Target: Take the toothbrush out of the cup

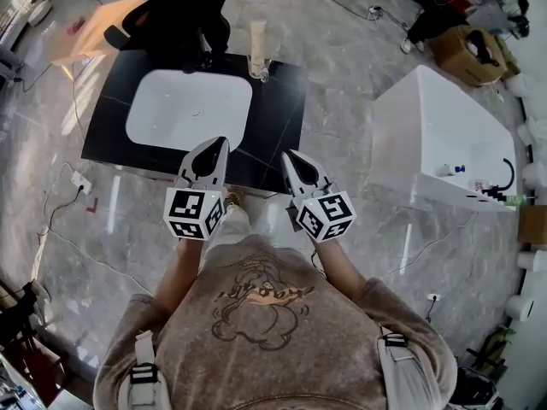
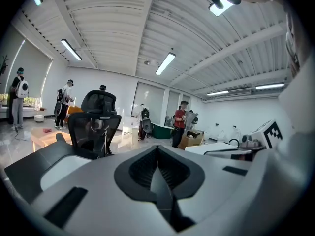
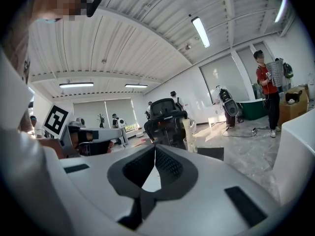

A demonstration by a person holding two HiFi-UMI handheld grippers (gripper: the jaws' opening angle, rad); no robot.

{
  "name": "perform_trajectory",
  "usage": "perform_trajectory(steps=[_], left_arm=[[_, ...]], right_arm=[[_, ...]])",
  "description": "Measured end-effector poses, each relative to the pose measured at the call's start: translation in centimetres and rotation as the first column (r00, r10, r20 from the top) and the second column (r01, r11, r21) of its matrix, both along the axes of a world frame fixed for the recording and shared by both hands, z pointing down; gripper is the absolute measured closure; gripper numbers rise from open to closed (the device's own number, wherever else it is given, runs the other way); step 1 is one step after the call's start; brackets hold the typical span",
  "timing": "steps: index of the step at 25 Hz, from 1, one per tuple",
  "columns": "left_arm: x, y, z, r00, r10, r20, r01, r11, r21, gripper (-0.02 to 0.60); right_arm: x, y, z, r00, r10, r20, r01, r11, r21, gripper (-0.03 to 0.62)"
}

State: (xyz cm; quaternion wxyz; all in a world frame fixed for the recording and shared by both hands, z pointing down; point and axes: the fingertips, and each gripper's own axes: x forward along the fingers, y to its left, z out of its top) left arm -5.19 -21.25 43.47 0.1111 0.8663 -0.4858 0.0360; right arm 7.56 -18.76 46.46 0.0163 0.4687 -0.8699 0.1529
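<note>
A clear cup (image 1: 259, 68) stands at the far edge of the black counter (image 1: 282, 109), with a tall cream toothbrush (image 1: 257, 37) upright in it. In the right gripper view the cup (image 3: 191, 144) and toothbrush (image 3: 187, 128) show just right of the jaws, still far off. My left gripper (image 1: 220, 142) and right gripper (image 1: 286, 155) hover side by side over the counter's near edge, both pointing at the counter. Each is shut with nothing between its jaws, as the left gripper (image 2: 157, 149) and right gripper (image 3: 155, 149) views confirm.
A white sink basin (image 1: 190, 109) is set in the counter. A black office chair (image 1: 184, 11) stands behind it. A large white tub (image 1: 440, 135) sits to the right, a cardboard box (image 1: 466, 54) and people beyond. Cables lie on the grey floor.
</note>
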Motion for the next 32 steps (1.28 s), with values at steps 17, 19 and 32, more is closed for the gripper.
perform_trajectory(steps=[17,19,32], left_arm=[[-3.0,-12.2,-1.3,0.993,0.118,-0.012,-0.118,0.993,0.006,0.563],[-2.7,-12.5,-1.4,0.992,0.127,-0.013,-0.127,0.992,0.005,0.563],[-1.8,-14.0,-1.2,0.992,0.125,-0.022,-0.125,0.992,-0.007,0.563]], right_arm=[[-2.2,-10.7,-1.8,0.988,0.155,-0.008,-0.155,0.988,0.015,0.576],[-2.3,-11.0,-1.9,0.987,0.162,-0.005,-0.162,0.987,0.017,0.576],[-2.6,-13.0,-2.7,0.988,0.153,0.008,-0.153,0.988,0.037,0.576]])
